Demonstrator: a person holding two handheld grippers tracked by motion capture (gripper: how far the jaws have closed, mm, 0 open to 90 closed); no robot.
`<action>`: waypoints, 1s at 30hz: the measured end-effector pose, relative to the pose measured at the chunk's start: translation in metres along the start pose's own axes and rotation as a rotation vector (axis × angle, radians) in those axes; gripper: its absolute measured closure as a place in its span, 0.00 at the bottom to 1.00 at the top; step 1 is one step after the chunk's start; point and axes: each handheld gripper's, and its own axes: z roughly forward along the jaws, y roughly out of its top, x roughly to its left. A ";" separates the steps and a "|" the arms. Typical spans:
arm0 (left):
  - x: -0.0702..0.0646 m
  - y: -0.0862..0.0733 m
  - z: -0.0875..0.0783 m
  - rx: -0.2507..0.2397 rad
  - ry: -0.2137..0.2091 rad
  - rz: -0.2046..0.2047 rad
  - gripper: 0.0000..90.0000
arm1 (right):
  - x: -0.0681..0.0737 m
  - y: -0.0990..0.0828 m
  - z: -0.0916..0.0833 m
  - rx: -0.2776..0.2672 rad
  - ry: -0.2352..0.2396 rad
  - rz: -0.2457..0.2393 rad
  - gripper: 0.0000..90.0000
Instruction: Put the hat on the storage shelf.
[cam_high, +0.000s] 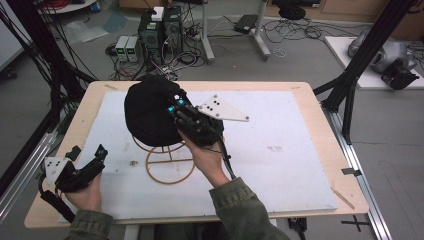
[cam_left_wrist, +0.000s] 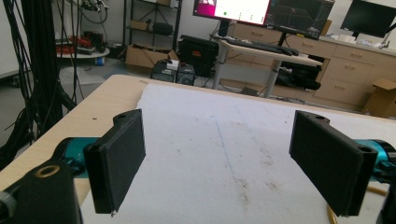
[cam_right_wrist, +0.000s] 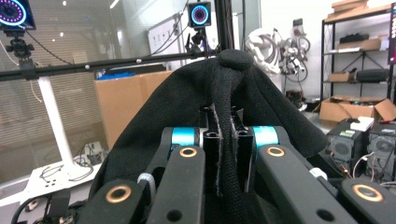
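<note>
Black cap (cam_high: 147, 112) pinched by right hand-held gripper (cam_high: 176, 111), over wire stand (cam_high: 169, 162)

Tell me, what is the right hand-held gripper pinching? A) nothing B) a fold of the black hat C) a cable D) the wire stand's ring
B: the right hand-held gripper has its jaws shut on a fold of the black hat, which sits on the wire stand.

Right tool (cam_high: 176, 107) is clamped tight, raised over the table; left tool (cam_high: 92, 159) rests low, jaws spread.
</note>
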 end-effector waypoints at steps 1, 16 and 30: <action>0.000 0.000 0.000 -0.001 0.000 -0.001 0.21 | 0.000 0.000 0.001 0.014 0.003 0.007 0.97; 0.002 0.000 0.001 0.008 -0.006 -0.023 0.21 | 0.001 0.003 0.011 0.171 0.047 -0.022 0.95; 0.002 0.001 0.001 0.002 -0.007 -0.029 0.21 | 0.000 0.004 0.010 0.181 0.051 -0.009 0.75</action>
